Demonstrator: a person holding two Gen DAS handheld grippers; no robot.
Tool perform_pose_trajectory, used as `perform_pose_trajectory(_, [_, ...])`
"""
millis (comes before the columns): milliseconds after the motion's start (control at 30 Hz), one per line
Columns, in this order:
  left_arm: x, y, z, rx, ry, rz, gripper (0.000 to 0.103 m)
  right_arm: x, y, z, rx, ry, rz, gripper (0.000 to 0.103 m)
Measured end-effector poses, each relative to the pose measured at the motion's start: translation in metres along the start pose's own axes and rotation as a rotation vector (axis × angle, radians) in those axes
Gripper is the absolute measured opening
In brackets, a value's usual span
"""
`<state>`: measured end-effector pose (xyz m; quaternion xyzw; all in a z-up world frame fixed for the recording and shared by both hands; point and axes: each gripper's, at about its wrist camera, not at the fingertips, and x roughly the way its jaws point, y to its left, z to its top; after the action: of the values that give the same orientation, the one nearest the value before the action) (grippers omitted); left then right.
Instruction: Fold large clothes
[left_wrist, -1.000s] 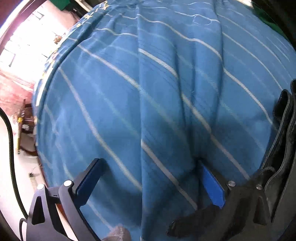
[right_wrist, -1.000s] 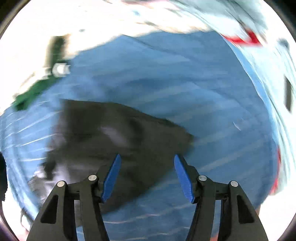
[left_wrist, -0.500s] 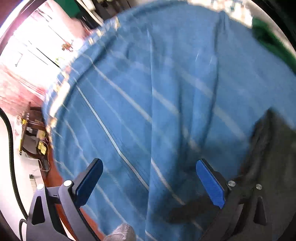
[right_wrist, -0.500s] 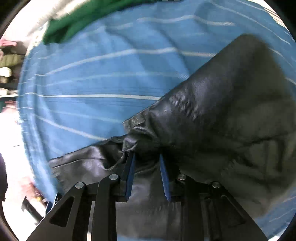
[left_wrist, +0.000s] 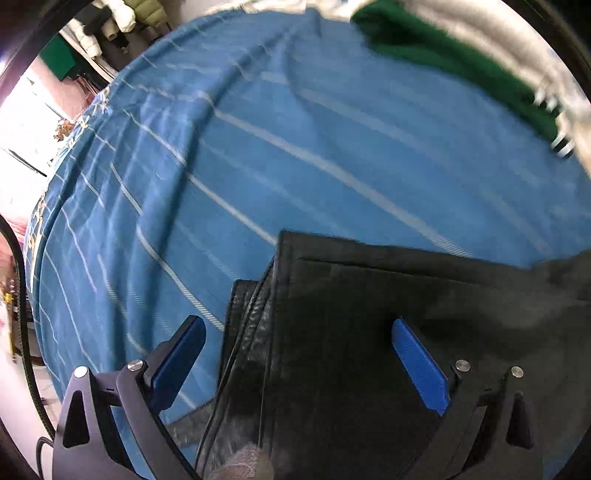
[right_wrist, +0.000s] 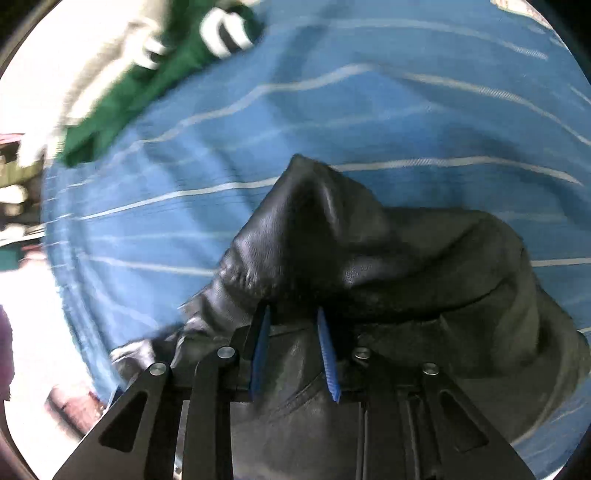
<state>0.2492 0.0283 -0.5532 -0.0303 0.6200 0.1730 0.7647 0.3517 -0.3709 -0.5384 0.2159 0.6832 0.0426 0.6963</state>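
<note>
Right hand-held gripper (right_wrist: 295, 354) went from open to clamped on a raised fold of the black jacket (right_wrist: 369, 258). Left hand-held gripper (left_wrist: 295, 354), jaws wide, now over the jacket's flat part. Jacket's on the blue striped sheet (left_wrist: 258, 155), near side; fold's begun.

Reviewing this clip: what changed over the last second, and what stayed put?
The right gripper closed on the black leather garment and lifted a fold of it. The left gripper, over bare cloth before, now hovers over the garment, jaws open as before. The blue striped cloth stayed spread.
</note>
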Motion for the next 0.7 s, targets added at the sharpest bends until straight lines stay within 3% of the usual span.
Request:
perform_pose_trajectory(100, [0.015,0.018,-0.003,-0.059,0.027,-0.096,0.103,-0.002,-0.025,-0.004,-0.026,-0.058,-0.116,0.027])
perform_pose_trajectory(200, [0.011,0.022,-0.003,-0.05,0.014,-0.1,0.103,0.015,-0.066,0.011,0.086,-0.013,-0.015,0.008])
perform_pose_trajectory(267, [0.002,0.019,-0.003,-0.037,0.018,-0.067,0.103,0.007,-0.068,0.015,0.098,-0.001,0.012,0.008])
perform_pose_trajectory(367, [-0.028,0.011,-0.002,-0.02,-0.002,-0.044,0.103,-0.032,-0.078,-0.003,0.137,-0.072,0.092,0.019])
perform_pose_trajectory(400, [-0.044,0.006,-0.004,-0.009,-0.029,-0.051,0.103,-0.049,-0.089,-0.016,0.166,-0.108,0.109,0.037])
perform_pose_trajectory(467, [-0.073,-0.008,-0.011,0.019,-0.071,-0.079,0.103,-0.071,-0.112,-0.044,0.224,-0.17,0.144,0.057])
perform_pose_trajectory(500, [-0.085,-0.02,-0.014,0.037,-0.085,-0.095,0.103,-0.087,-0.135,-0.063,0.275,-0.194,0.146,0.062])
perform_pose_trajectory(633, [-0.093,-0.074,-0.033,0.091,-0.06,-0.177,0.103,-0.085,-0.2,-0.128,0.447,-0.162,0.196,0.062])
perform_pose_trajectory(700, [-0.08,-0.098,-0.039,0.113,-0.037,-0.197,0.103,-0.064,-0.227,-0.147,0.521,-0.153,0.296,0.062])
